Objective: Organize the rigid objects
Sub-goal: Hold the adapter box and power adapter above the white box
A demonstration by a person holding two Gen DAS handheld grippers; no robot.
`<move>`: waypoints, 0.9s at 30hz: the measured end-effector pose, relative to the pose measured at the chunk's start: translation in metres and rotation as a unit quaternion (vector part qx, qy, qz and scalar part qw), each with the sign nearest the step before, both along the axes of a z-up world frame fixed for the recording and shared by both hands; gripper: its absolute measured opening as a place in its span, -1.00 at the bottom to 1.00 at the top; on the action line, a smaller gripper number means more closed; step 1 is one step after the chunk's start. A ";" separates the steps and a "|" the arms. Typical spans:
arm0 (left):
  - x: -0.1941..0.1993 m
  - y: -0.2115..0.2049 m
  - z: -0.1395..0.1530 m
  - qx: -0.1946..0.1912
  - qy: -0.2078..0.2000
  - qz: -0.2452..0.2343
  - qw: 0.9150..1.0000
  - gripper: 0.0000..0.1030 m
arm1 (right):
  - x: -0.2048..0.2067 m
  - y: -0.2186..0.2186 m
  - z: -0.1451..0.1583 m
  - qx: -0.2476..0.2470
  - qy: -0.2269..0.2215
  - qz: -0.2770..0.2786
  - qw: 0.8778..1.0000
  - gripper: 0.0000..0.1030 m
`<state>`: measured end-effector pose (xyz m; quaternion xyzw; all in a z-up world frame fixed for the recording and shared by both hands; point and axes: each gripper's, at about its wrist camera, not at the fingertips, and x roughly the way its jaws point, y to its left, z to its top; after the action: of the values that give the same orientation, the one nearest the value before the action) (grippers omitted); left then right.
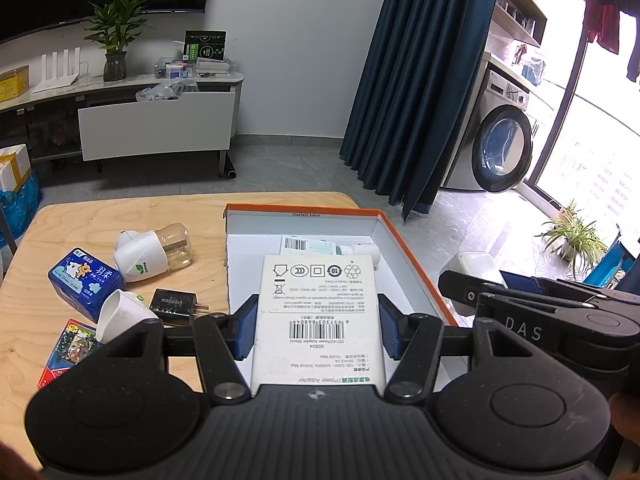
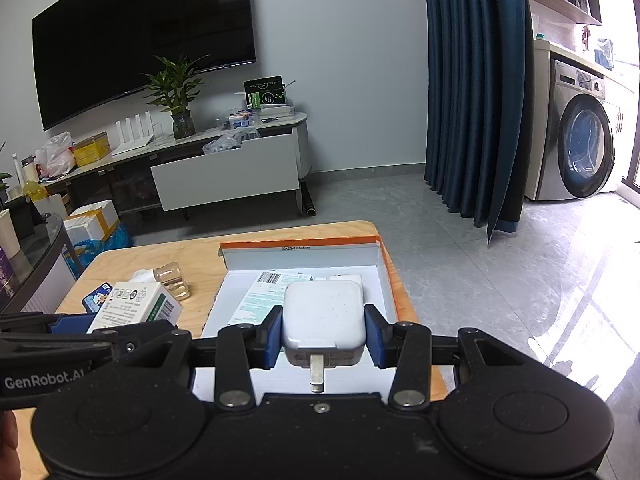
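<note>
Left gripper (image 1: 318, 328) clamped on a white power adapter box (image 1: 318, 304), label side up, held over the orange-edged tray (image 1: 416, 264); right gripper (image 2: 323, 338) clamped on a white charger (image 2: 324, 314), its prong toward the camera, also above the tray; both pairs of blue pads press the items' sides; on the wooden table (image 1: 52, 320) lie a blue tin (image 1: 84, 284), black plug (image 1: 172, 306) and repellent bottle (image 1: 154, 254), left of the tray.

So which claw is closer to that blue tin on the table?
Left. The left claw, gripping a white box, hangs just right of the blue tin; the right claw is farther right.
</note>
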<state>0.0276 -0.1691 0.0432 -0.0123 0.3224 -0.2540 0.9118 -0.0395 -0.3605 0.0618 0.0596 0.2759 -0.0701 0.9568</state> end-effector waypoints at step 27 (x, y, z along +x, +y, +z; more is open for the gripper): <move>0.001 -0.001 0.001 0.003 0.002 -0.005 1.000 0.16 | 0.003 0.003 0.002 -0.001 0.003 0.004 1.000 -0.01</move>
<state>0.0290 -0.1699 0.0442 -0.0081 0.3249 -0.2575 0.9100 -0.0369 -0.3579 0.0641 0.0572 0.2787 -0.0670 0.9563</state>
